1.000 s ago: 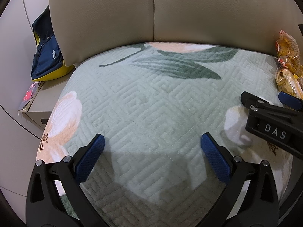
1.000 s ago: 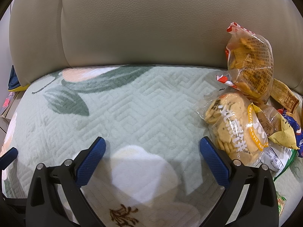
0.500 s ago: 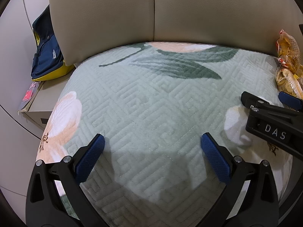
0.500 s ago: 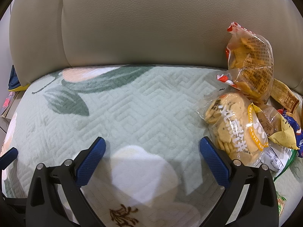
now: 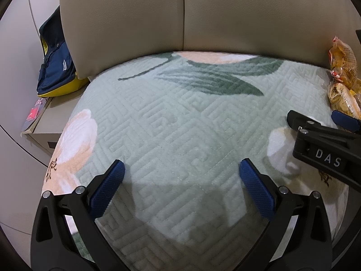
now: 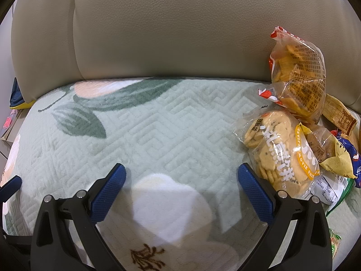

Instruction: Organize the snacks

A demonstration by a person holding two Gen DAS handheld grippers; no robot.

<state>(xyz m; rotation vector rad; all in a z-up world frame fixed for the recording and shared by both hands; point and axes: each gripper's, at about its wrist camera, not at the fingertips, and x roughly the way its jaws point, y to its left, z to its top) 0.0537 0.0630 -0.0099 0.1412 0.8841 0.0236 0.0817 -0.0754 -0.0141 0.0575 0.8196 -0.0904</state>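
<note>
Sofa seat with quilted floral cover [image 6: 171, 122], taken as the landmark. The snack pile sits at the cover's right end, against the backrest [image 6: 180, 33]: a round-cracker bag [image 6: 279, 153] lies in front, an orange chip bag [image 6: 297, 76] leans upright behind it, and smaller packets [image 6: 338, 158] crowd to its right. The right gripper [image 6: 181, 180] hovers over the cover's front, jaws wide and empty, with its right finger just beside the cracker bag. The left gripper [image 5: 181, 180] hovers further left, also wide and empty. Judged from this, sorting has not begun: all snacks remain heaped, and 0 are placed on the cover's bare stretch.
</note>
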